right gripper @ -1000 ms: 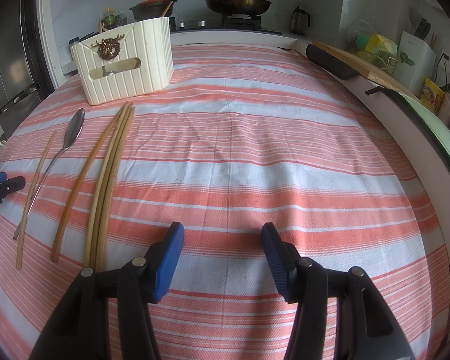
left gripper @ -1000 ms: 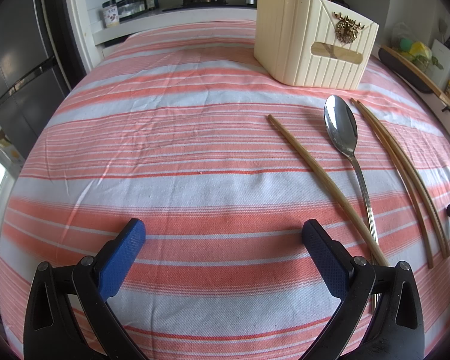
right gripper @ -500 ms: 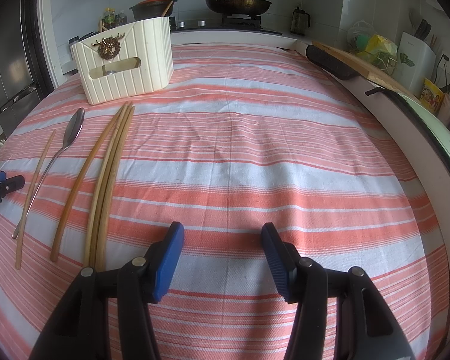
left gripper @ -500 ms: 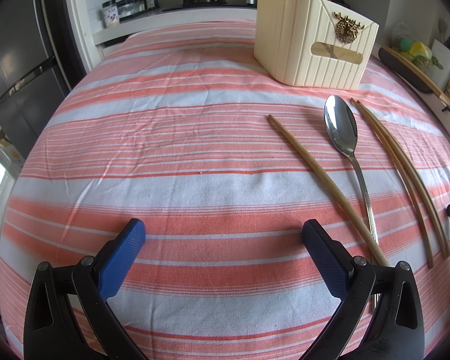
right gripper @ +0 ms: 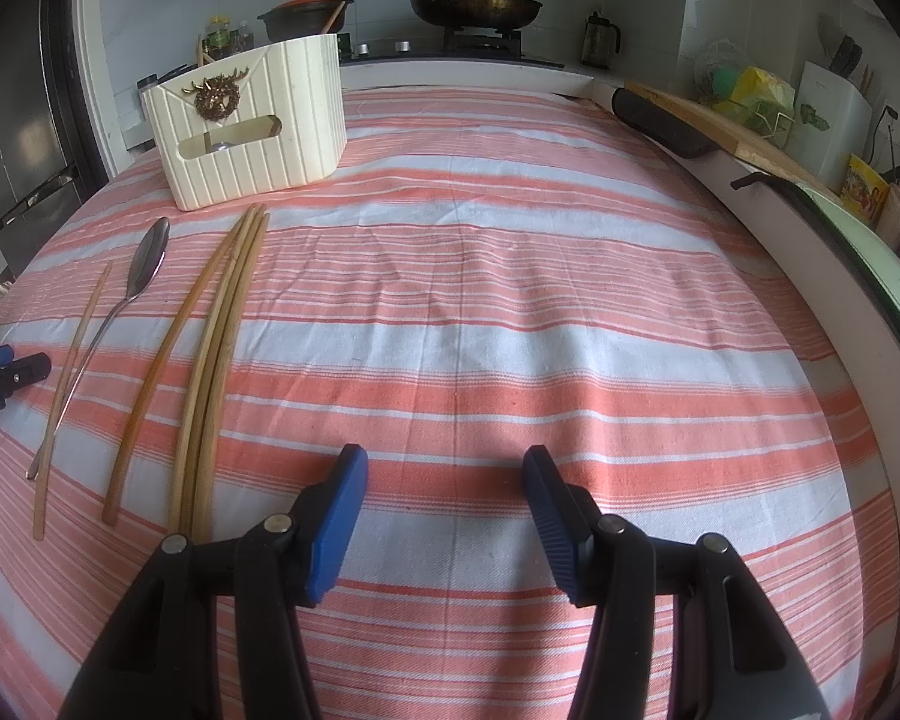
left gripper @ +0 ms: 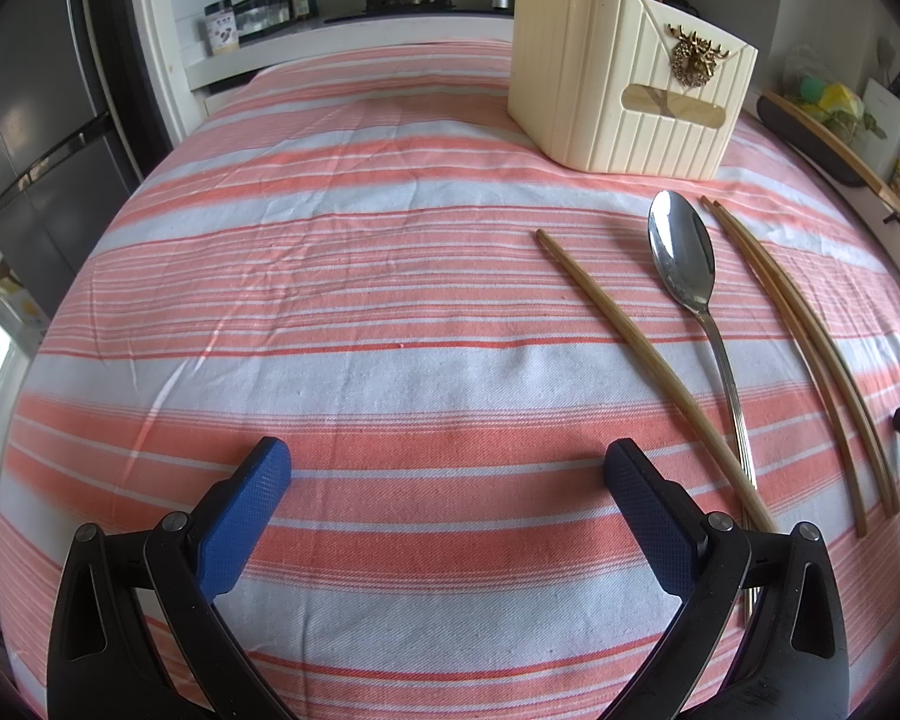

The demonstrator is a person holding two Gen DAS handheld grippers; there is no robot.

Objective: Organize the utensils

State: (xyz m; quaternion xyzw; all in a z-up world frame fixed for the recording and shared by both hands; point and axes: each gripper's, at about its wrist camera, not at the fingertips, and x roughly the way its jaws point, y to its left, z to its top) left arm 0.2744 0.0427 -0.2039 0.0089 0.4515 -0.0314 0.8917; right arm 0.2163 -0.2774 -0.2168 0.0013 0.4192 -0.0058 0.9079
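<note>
Striped tablecloth (right gripper: 510, 300) — 4 chopsticks (right gripper: 216, 354), spoon (left gripper: 684, 264)

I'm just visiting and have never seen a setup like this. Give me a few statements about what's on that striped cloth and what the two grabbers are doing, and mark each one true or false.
1. The spoon lies flat on the striped tablecloth. True.
2. The left gripper is clamped on a chopstick. False: its jaws are wide open and hold nothing.
3. The cream holder stands upright beyond the utensils. True.
4. The right gripper holds the spoon. False: it is open and empty, with the spoon off to its left.
5. All the chopsticks are already in the holder. False: four still lie on the cloth.
</note>
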